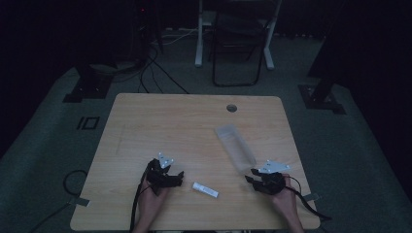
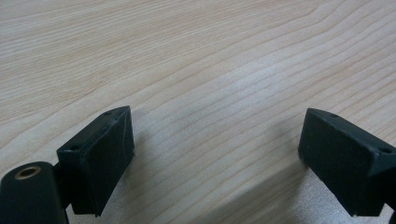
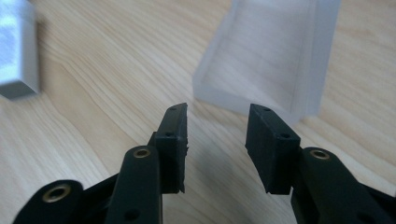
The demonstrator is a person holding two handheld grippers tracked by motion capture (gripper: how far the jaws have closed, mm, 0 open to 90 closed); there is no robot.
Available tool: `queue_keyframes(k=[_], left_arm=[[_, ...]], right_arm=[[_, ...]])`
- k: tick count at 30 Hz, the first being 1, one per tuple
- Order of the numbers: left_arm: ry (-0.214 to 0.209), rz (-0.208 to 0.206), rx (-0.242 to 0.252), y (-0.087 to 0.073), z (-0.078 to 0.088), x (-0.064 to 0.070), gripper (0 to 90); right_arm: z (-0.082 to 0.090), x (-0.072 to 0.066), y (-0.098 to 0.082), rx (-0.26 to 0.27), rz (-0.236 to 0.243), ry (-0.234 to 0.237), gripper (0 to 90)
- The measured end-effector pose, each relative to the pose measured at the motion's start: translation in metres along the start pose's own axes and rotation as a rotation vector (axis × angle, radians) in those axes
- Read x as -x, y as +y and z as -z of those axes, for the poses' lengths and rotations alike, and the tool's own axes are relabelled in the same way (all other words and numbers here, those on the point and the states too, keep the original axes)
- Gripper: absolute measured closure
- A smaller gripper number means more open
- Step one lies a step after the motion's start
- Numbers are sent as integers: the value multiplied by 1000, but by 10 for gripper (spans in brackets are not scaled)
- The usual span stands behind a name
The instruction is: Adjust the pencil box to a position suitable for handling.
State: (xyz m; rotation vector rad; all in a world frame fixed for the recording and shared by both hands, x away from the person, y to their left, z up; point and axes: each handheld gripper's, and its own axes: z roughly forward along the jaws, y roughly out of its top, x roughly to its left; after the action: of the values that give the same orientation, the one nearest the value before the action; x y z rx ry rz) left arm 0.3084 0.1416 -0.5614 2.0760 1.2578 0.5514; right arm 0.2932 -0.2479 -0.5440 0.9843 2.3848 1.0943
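- So the setup here: a clear plastic box [image 1: 235, 147], long and open-topped, lies at an angle on the wooden table [image 1: 160, 121]. I'll use it as the landmark for everything else.
- The small white tube [image 1: 205, 190] lies flat on the table, off the box's near end and toward the person's left. It's apart from the box, nothing in the box that I can make out, so the main job looks not yet started.
- Right gripper [image 1: 256, 180] sits just beside the near end of the box. In the right gripper view its jaws are parted with a modest gap, nothing between them, and the box's end wall [image 3: 261, 60] is right ahead of the tips. Not touching as far as I can tell.
- Left gripper [image 1: 176, 178] is on the far side of the tube from the box, close to the tube. In the left gripper view its jaws stand wide apart over bare wood, holding nothing.
- My read: basically zero done. Still left is grabbing the tube, probably with the left gripper, steadying the box with the right one, and getting the tube inside.
- One thing to watch: that box looks light and could slide if nudged.
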Motion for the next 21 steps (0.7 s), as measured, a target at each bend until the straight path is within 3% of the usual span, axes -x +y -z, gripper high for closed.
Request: queue_keyframes(k=[7, 14, 21], left_arm=[[0, -1, 0, 0, 0, 0, 108], [0, 0, 0, 0, 0, 0, 108], [0, 0, 0, 0, 0, 0, 108]], right_arm=[[6, -3, 9, 77, -14, -37, 613], [4, 3, 14, 86, -33, -71, 616], [5, 12, 16, 80, -64, -176, 622]])
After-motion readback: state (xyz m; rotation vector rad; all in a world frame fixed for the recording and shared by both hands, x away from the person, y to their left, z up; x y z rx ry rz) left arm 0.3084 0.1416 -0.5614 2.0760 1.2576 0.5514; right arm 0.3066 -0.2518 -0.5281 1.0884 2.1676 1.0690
